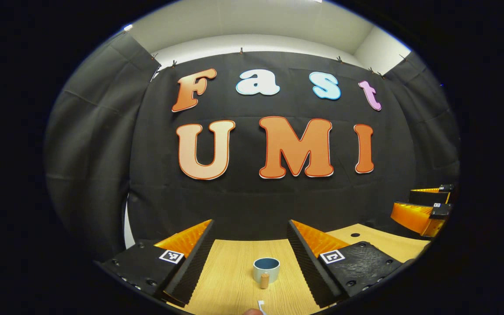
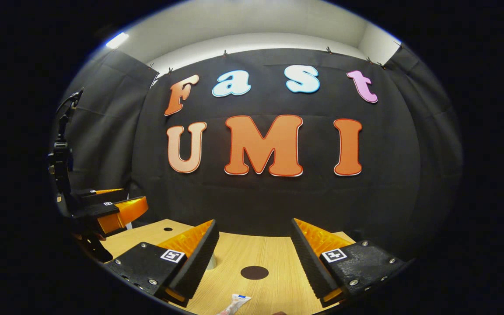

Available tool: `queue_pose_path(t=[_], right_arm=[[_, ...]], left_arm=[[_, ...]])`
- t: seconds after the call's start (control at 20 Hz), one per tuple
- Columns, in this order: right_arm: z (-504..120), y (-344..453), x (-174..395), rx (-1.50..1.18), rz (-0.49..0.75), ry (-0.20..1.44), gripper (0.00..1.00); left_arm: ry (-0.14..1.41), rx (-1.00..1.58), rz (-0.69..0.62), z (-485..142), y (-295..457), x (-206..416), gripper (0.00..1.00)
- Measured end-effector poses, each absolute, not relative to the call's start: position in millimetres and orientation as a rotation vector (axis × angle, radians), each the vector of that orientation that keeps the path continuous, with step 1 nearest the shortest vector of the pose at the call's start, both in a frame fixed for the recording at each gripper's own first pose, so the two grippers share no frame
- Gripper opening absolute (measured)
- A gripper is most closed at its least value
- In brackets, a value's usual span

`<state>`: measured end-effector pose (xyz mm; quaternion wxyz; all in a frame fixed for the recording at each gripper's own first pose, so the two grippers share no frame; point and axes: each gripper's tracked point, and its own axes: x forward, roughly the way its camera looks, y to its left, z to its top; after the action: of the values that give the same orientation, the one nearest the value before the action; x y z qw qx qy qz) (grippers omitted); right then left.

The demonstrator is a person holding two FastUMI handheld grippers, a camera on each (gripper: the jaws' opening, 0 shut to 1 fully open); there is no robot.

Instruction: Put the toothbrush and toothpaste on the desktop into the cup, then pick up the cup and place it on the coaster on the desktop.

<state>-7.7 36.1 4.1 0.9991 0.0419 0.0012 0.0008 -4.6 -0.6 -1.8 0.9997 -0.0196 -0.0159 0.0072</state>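
In the left gripper view a pale cup point(image 1: 266, 267) with a blue inside and a cork-coloured knob on its near side stands upright on the wooden desktop point(image 1: 230, 284). It is ahead of my open left gripper point(image 1: 250, 232), between the finger lines. The white tip of the toothbrush point(image 1: 260, 306) shows at the bottom edge. In the right gripper view a dark round coaster point(image 2: 254, 272) lies ahead of my open right gripper point(image 2: 253, 229). The toothpaste tube point(image 2: 235, 303) lies nearer, at the bottom. A sliver of the cup point(image 2: 211, 262) peeks from behind the left finger.
The other gripper point(image 1: 425, 210) hovers at the far right of the left gripper view, and at the far left point(image 2: 110, 212) of the right gripper view. The desktop has a small round hole point(image 2: 168, 229) near the back. Black cloth closes the back and sides.
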Motion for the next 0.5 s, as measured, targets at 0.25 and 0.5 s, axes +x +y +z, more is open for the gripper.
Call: queue_pose_path(t=[0.25,0.5], right_arm=[[8,40,-6,0.013,0.002,-0.024,0.98],[-17,42,-4,0.05,0.042,0.1,0.98]], left_arm=[[0.027,-0.027,0.003,-16,-1,-3,0.96],[0.179,0.026,0.0,-47,0,3,0.97]])
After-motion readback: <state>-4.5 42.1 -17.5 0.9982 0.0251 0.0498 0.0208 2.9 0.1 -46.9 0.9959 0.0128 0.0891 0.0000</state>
